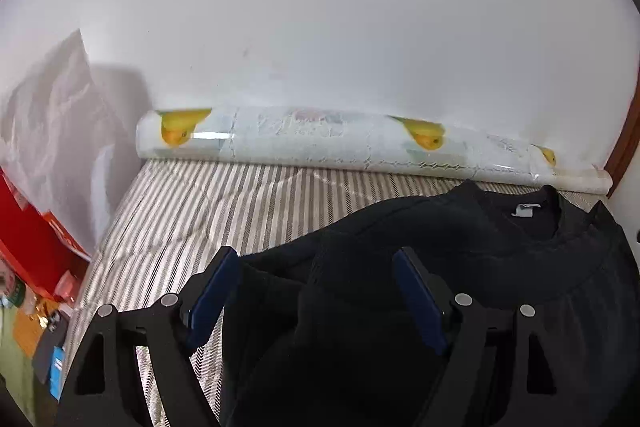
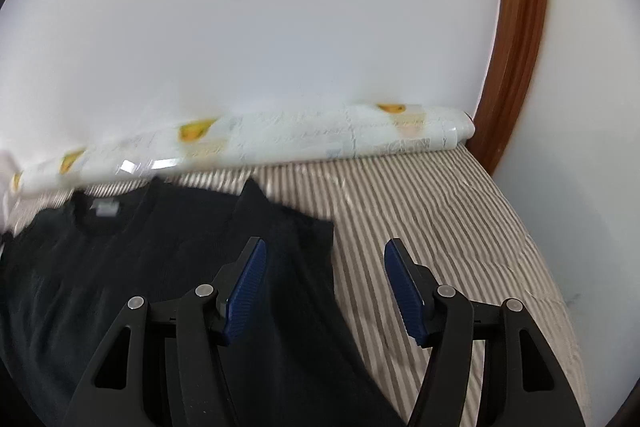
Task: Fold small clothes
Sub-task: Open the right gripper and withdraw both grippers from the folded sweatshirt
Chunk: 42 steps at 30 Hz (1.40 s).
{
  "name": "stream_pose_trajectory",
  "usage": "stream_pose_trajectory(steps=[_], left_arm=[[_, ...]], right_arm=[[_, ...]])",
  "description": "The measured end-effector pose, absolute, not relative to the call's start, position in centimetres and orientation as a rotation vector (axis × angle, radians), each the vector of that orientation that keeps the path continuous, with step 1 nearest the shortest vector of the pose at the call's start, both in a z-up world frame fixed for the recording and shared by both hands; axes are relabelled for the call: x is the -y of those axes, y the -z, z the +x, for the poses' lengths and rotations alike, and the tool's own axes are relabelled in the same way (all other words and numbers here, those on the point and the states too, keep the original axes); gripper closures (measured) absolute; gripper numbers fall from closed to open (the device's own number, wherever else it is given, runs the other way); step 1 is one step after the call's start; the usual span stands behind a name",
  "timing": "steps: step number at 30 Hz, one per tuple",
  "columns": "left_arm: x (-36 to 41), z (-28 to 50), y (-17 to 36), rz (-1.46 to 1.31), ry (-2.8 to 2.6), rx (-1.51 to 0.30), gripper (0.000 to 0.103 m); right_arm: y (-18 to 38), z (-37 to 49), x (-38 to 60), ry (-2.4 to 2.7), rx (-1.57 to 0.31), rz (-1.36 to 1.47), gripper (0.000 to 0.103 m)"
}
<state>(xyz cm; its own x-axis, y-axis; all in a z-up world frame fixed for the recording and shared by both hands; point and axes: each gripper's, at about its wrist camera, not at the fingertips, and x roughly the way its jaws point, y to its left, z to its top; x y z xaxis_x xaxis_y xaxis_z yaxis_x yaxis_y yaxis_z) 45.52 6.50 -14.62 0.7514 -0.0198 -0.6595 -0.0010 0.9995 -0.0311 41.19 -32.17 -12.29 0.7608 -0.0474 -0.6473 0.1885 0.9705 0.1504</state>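
A black top [image 1: 460, 267] lies on the striped bed [image 1: 180, 219], collar and label toward the wall, its body flat in the right wrist view and a heap of its dark cloth bunched under the left claw [image 1: 316, 287]. The fold looks barely begun, or between passes: neither claw has a grip. The left claw stands wide, blue pads [image 1: 420, 303] either side of the raised hump without pressing it. The right claw [image 2: 322, 291] is also parted, one pad over the top's right edge and the other over bare bedding, nothing between them. Both point down at a slant toward the wall, where a duck-print roll [image 1: 320, 139] lies along the bed's far edge (a red box [image 1: 36, 247] sits off to the left). The next move probably calls for each claw to settle on an edge of the fabric, the left on that hump, the right on the side hem or shoulder, and to pinch one layer cleanly before carrying it across.
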Motion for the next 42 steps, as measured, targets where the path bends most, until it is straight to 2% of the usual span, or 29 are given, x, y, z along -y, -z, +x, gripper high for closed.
stream_pose_trajectory(steps=[9, 22, 28, 37, 39, 41, 42], left_arm=[[-4.6, 38.9, 11.9, 0.009, 0.048, -0.704, 0.024], [-12.4, 22.6, 14.9, -0.158, -0.039, -0.780, 0.026], [-14.0, 21.6, 16.0, -0.206, -0.089, -0.760, 0.026], [-13.2, 25.5, 17.8, -0.194, -0.002, -0.834, 0.026], [-12.7, 26.0, 18.0, -0.197, 0.015, -0.836, 0.032], [-12.4, 26.0, 18.0, -0.208, 0.038, -0.829, 0.048], [-12.2, 25.9, 17.9, -0.210, 0.060, -0.823, 0.055]], right_arm=[[14.5, 31.4, 32.7, 0.062, -0.806, 0.223, 0.042], [17.7, 24.4, 32.4, 0.027, -0.781, 0.369, 0.042], [17.8, 24.5, 32.2, 0.023, -0.772, 0.378, 0.042], [18.9, 26.6, 32.5, 0.001, -0.762, 0.439, 0.037], [19.3, 27.2, 32.5, -0.012, -0.770, 0.463, 0.037], [19.6, 27.6, 32.5, -0.027, -0.773, 0.472, 0.038], [19.6, 27.7, 32.4, -0.040, -0.766, 0.474, 0.045]])
